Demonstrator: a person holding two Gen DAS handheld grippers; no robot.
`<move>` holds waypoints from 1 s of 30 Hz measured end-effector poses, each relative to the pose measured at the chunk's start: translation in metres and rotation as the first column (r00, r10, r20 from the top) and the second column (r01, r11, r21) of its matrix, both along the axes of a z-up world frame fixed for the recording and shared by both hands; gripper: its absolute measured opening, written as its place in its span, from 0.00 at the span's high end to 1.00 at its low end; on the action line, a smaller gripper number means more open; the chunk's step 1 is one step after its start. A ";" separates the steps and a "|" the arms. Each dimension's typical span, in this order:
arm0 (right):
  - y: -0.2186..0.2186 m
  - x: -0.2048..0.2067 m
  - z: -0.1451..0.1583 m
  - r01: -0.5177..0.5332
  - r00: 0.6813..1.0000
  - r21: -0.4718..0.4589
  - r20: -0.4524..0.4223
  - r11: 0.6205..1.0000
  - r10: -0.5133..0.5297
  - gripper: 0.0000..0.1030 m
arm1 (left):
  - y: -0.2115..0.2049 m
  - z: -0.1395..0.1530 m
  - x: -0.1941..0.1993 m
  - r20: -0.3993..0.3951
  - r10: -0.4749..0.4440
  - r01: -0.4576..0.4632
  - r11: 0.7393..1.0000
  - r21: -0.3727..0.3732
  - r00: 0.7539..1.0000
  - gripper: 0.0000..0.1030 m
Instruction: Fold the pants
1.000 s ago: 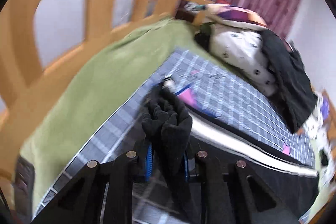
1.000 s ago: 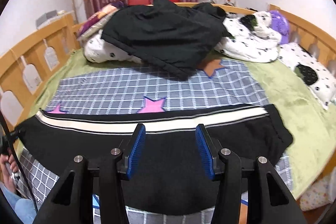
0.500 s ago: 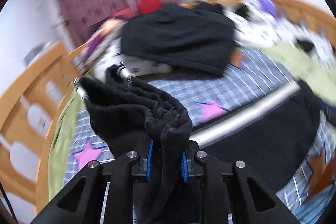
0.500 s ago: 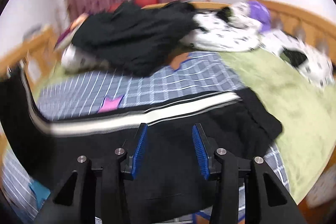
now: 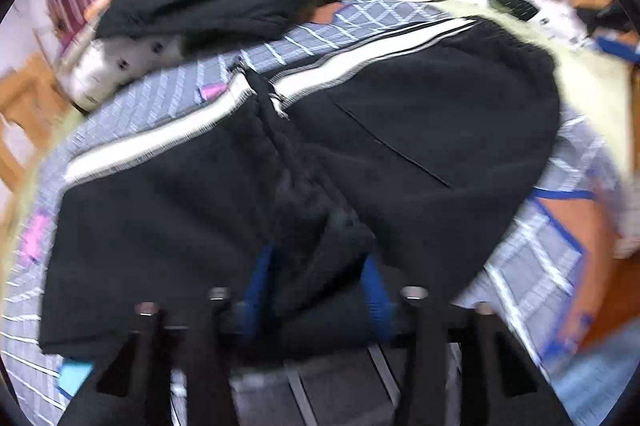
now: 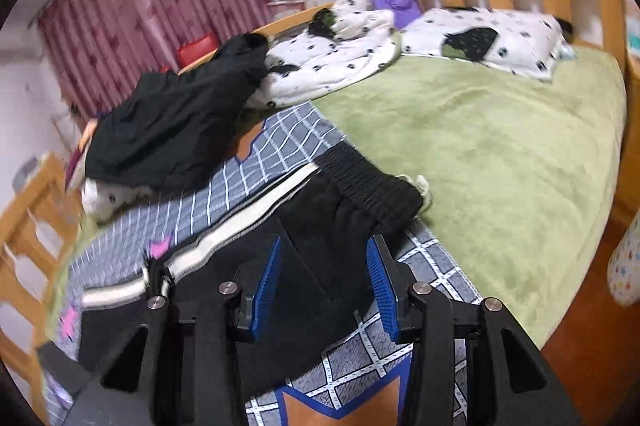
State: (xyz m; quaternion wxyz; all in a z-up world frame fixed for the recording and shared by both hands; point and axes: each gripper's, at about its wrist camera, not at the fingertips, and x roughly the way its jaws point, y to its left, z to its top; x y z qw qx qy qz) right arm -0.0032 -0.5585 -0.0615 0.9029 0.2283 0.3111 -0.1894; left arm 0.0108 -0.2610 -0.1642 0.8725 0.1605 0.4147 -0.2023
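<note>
We see the bed (image 6: 500,146) ahead of both fingers, carrying the pants (image 5: 420,146) doubled over. Left gripper (image 5: 316,286): fingers wide, loose fabric between them. Right gripper (image 6: 324,290): fingers wide above the waistband.

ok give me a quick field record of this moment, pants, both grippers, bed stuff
pants: black pants with white side stripe, folded over on the checked blanket
left gripper: jaws apart, black fabric between them; grip unclear
right gripper: open, empty, over the pants near the waistband
bed: green cover, spotted pillow, black garment pile
</note>
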 end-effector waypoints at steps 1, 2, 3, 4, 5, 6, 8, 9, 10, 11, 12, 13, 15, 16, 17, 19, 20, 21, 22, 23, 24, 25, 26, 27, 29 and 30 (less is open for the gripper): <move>0.009 0.008 -0.002 -0.035 0.999 -0.024 -0.018 0.999 0.034 0.57 | 0.012 0.008 -0.004 -0.027 -0.026 0.025 0.999 -0.047 0.999 0.32; 0.017 0.013 -0.003 -0.062 0.998 -0.032 -0.029 0.998 0.061 0.57 | 0.022 0.015 -0.008 -0.036 -0.036 0.034 0.996 -0.077 0.999 0.30; 0.026 0.018 -0.005 -0.093 0.995 -0.032 -0.037 0.995 0.092 0.57 | 0.037 0.024 -0.013 -0.038 -0.038 0.033 0.993 -0.112 0.999 0.30; 0.035 0.021 -0.007 -0.121 0.992 -0.024 -0.039 0.992 0.120 0.57 | 0.056 0.033 -0.017 -0.035 -0.034 0.028 0.988 -0.150 0.999 0.30; 0.046 0.025 -0.009 -0.153 0.987 -0.012 -0.043 0.988 0.152 0.57 | 0.068 0.038 -0.019 -0.033 -0.028 0.022 0.985 -0.170 0.999 0.29; 0.058 0.032 -0.014 -0.196 0.979 0.005 -0.056 0.981 0.196 0.57 | 0.088 0.045 -0.017 -0.028 -0.006 0.001 0.982 -0.187 1.000 0.27; 0.081 0.045 -0.024 -0.276 0.957 0.046 -0.081 0.960 0.279 0.57 | 0.125 0.051 -0.011 -0.022 0.070 -0.073 0.977 -0.199 0.997 0.26; 0.096 0.051 -0.029 -0.317 0.943 0.071 -0.086 0.946 0.323 0.57 | 0.149 0.053 -0.004 -0.028 0.115 -0.118 0.971 -0.207 0.993 0.26; 0.113 0.057 -0.035 -0.358 0.926 0.093 -0.095 0.929 0.366 0.57 | 0.173 0.054 0.005 -0.043 0.163 -0.169 0.964 -0.205 0.986 0.26; 0.127 0.063 -0.040 -0.397 0.906 0.107 -0.112 0.911 0.408 0.57 | 0.188 0.053 0.013 -0.056 0.200 -0.208 0.957 -0.203 0.978 0.26; 0.144 0.070 -0.046 -0.440 0.881 0.117 -0.135 0.890 0.453 0.57 | 0.208 0.053 0.023 -0.074 0.246 -0.256 0.943 -0.211 0.966 0.26; 0.159 0.075 -0.051 -0.473 0.860 0.124 -0.148 0.872 0.488 0.57 | 0.232 0.052 0.031 -0.095 0.287 -0.302 0.926 -0.228 0.953 0.26; 0.177 0.081 -0.058 -0.496 0.844 0.140 -0.156 0.857 0.514 0.57 | 0.258 0.048 0.045 -0.119 0.335 -0.354 0.903 -0.244 0.935 0.26; 0.185 0.085 -0.062 -0.499 0.839 0.153 -0.164 0.853 0.520 0.57 | 0.273 0.046 0.050 -0.135 0.354 -0.378 0.892 -0.248 0.925 0.26; 0.192 0.089 -0.066 -0.498 0.836 0.161 -0.172 0.852 0.521 0.57 | 0.278 0.042 0.058 -0.147 0.366 -0.393 0.884 -0.253 0.919 0.26; 0.203 0.097 -0.074 -0.500 0.830 0.163 -0.190 0.851 0.524 0.61 | 0.299 0.036 0.063 -0.179 0.393 -0.430 0.860 -0.276 0.902 0.26; 0.211 0.101 -0.080 -0.514 0.816 0.155 -0.215 0.844 0.536 0.80 | 0.303 0.034 0.065 -0.184 0.399 -0.437 0.856 -0.278 0.898 0.26; 0.219 0.101 -0.081 -0.530 0.808 0.106 -0.239 0.841 0.539 0.82 | 0.307 0.034 0.066 -0.187 0.405 -0.444 0.853 -0.276 0.895 0.26; 0.226 0.095 -0.075 -0.552 0.804 0.048 -0.232 0.832 0.547 0.84 | 0.311 0.034 0.066 -0.187 0.407 -0.446 0.850 -0.281 0.894 0.26; 0.224 0.088 -0.066 -0.557 0.812 0.020 -0.195 0.830 0.550 0.85 | 0.315 0.034 0.066 -0.191 0.404 -0.445 0.847 -0.292 0.895 0.26; 0.219 0.078 -0.054 -0.547 0.829 0.018 -0.126 0.837 0.545 0.86 | 0.318 0.033 0.066 -0.202 0.393 -0.439 0.844 -0.307 0.897 0.26; 0.214 0.071 -0.047 -0.540 0.837 0.030 -0.084 0.841 0.541 0.86 | 0.318 0.032 0.066 -0.219 0.374 -0.428 0.843 -0.325 0.901 0.26; 0.208 0.063 -0.042 -0.528 0.846 0.046 -0.053 0.848 0.530 0.86 | 0.317 0.029 0.069 -0.230 0.363 -0.423 0.842 -0.335 0.903 0.26; 0.206 0.060 -0.046 -0.516 0.852 0.054 -0.068 0.855 0.518 0.86 | 0.314 0.026 0.070 -0.242 0.345 -0.413 0.842 -0.347 0.907 0.26; 0.209 0.063 -0.068 -0.505 0.846 0.074 -0.156 0.860 0.510 0.86 | 0.304 0.018 0.071 -0.251 0.324 -0.395 0.857 -0.332 0.912 0.26; 0.213 0.066 -0.083 -0.504 0.834 0.078 -0.213 0.860 0.508 0.85 | 0.298 0.010 0.072 -0.256 0.324 -0.394 0.868 -0.304 0.911 0.26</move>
